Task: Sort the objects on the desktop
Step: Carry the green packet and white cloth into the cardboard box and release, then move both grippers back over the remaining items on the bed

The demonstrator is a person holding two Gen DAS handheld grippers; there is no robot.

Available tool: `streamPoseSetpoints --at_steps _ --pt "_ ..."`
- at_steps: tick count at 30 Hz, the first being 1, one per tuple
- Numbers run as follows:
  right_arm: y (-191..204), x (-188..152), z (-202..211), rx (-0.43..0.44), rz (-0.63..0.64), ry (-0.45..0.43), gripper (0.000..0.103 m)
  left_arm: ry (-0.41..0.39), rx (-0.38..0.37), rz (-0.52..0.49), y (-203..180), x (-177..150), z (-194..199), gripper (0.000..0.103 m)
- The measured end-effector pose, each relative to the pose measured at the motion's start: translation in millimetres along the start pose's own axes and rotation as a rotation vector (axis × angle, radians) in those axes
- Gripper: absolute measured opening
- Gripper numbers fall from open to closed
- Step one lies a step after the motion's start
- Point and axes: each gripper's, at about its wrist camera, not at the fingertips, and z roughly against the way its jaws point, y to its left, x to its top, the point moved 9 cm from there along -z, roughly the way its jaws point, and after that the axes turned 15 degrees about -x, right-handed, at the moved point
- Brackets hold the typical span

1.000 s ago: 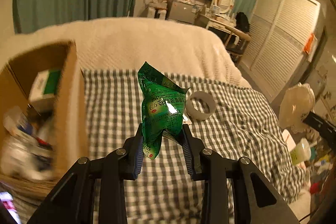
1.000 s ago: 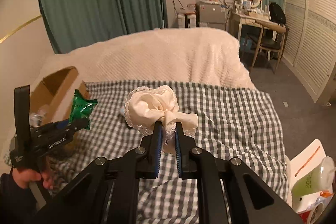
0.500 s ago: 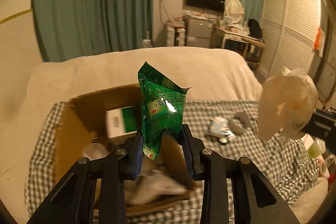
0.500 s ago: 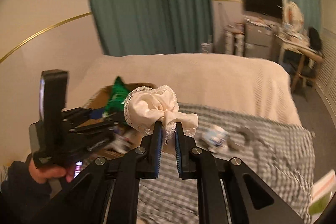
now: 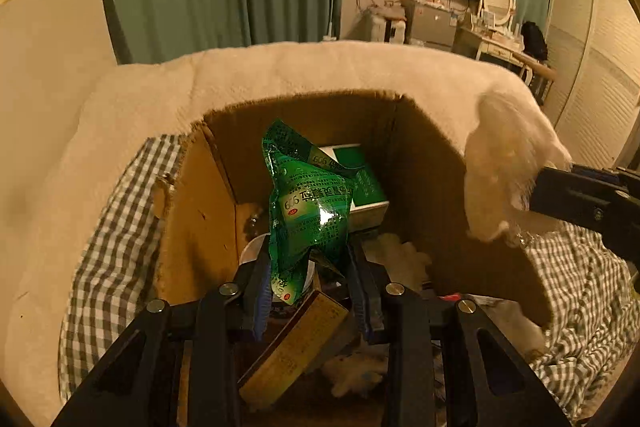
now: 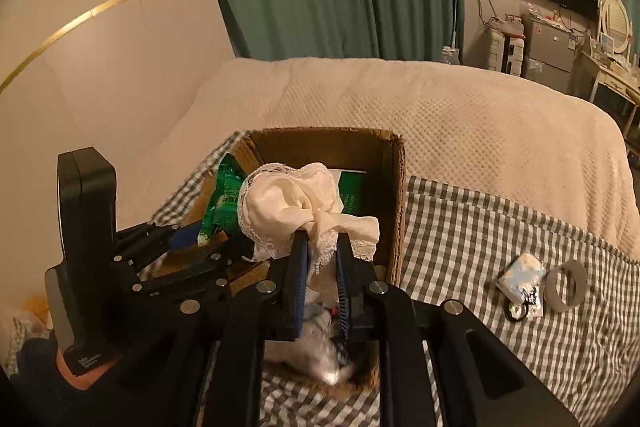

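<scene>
My left gripper (image 5: 308,259) is shut on a crumpled green foil packet (image 5: 308,203) and holds it over the open cardboard box (image 5: 432,163). My right gripper (image 6: 322,247) is shut on a cream lace cloth (image 6: 296,203) and holds it over the same box (image 6: 394,195). The cloth also shows at the right of the left wrist view (image 5: 504,167), beside the box wall. The left gripper and green packet (image 6: 222,199) show at the left of the right wrist view.
The box holds a green and white carton (image 5: 360,183), a tan flat box (image 5: 296,339) and other small items. On the checked cloth (image 6: 480,227) to the right lie a grey tape ring (image 6: 566,285) and a small packet (image 6: 522,273). A cream blanket (image 6: 400,99) lies behind.
Both grippers have swung left from over the checked cloth to over the cardboard box, each still holding its item. The box now fills the middle of both views.
</scene>
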Motion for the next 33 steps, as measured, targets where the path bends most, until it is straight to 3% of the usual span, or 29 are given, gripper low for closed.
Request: streamPoseSetpoints --at_steps 2,4,6,13,21,27,33 --pt "0 -3 -10 0.005 -0.003 0.010 0.041 0.012 0.008 -0.009 -3 -1 -6 0.051" --pt "-2 -5 -14 0.031 -0.011 0.023 0.054 0.016 0.036 -0.039 -7 0 -7 0.064" --pt "-8 -5 -11 0.038 -0.015 0.003 0.054 0.007 0.071 -0.063 -13 2 -1 0.083" --pt "-52 -9 31 -0.021 -0.014 -0.083 0.054 -0.050 0.039 -0.071 -50 22 30 0.089" --pt "-157 -17 114 -0.155 -0.142 -0.140 0.055 -0.081 -0.029 -0.157 -161 39 53 0.100" --pt "-228 -38 158 -0.251 -0.196 -0.180 0.060 -0.030 -0.080 -0.166 -235 29 16 0.101" --pt "-276 -68 153 -0.292 -0.233 -0.174 0.062 0.015 -0.108 -0.180 -277 6 -36 0.101"
